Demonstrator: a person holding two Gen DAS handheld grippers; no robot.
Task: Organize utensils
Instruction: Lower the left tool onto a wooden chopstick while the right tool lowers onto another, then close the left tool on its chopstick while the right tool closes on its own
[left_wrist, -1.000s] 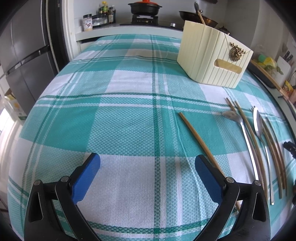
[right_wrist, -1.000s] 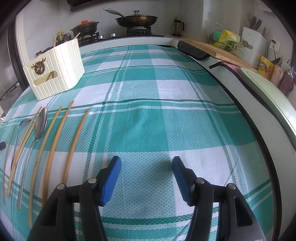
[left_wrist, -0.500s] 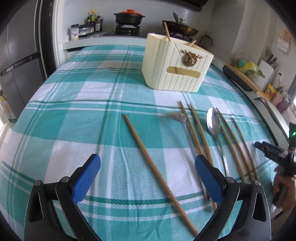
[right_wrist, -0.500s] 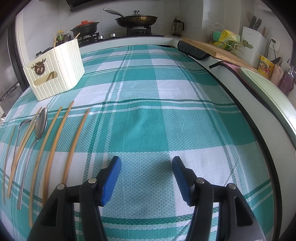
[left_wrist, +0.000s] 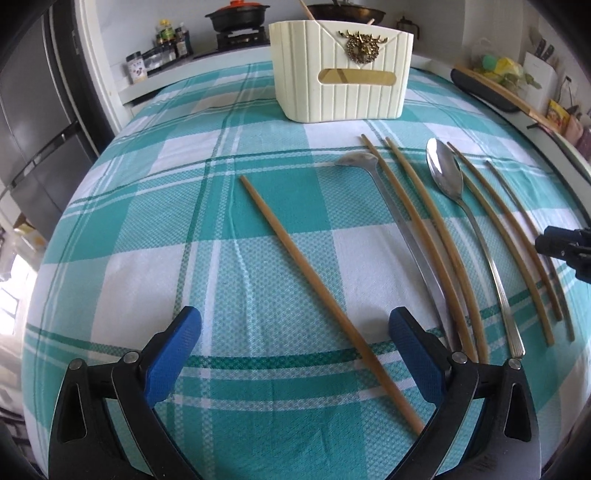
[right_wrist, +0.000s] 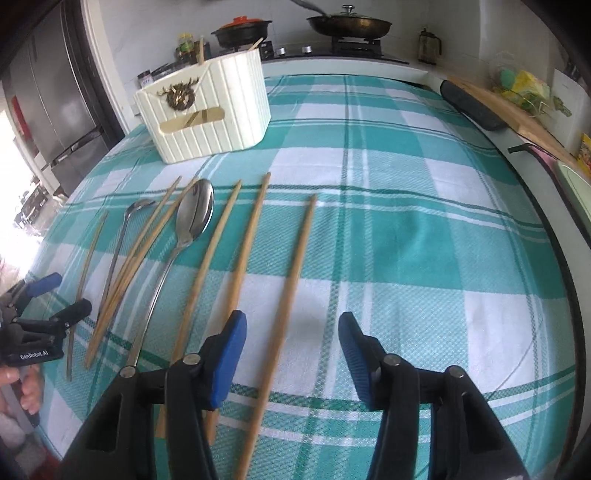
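A cream ribbed utensil holder (left_wrist: 341, 70) stands at the far side of the teal checked tablecloth; it also shows in the right wrist view (right_wrist: 210, 110). Several bamboo chopsticks and two metal spoons lie in a row on the cloth. My left gripper (left_wrist: 293, 354) is open, with a lone chopstick (left_wrist: 321, 291) lying between its fingers. My right gripper (right_wrist: 291, 354) is open over the rightmost chopstick (right_wrist: 288, 295). A large spoon (right_wrist: 192, 221) and a small spoon (left_wrist: 388, 199) lie among the chopsticks. Each gripper shows at the edge of the other's view.
A stove with a black pot (left_wrist: 238, 16) and a wok (right_wrist: 349, 24) is behind the table. A fridge (left_wrist: 33, 110) stands at the left. A cutting board (right_wrist: 513, 110) and kitchen items line the counter at the right.
Both grippers have swung toward the row of utensils. The left one now straddles the lone chopstick; the right one moved left over the rightmost chopstick. Both stay open.
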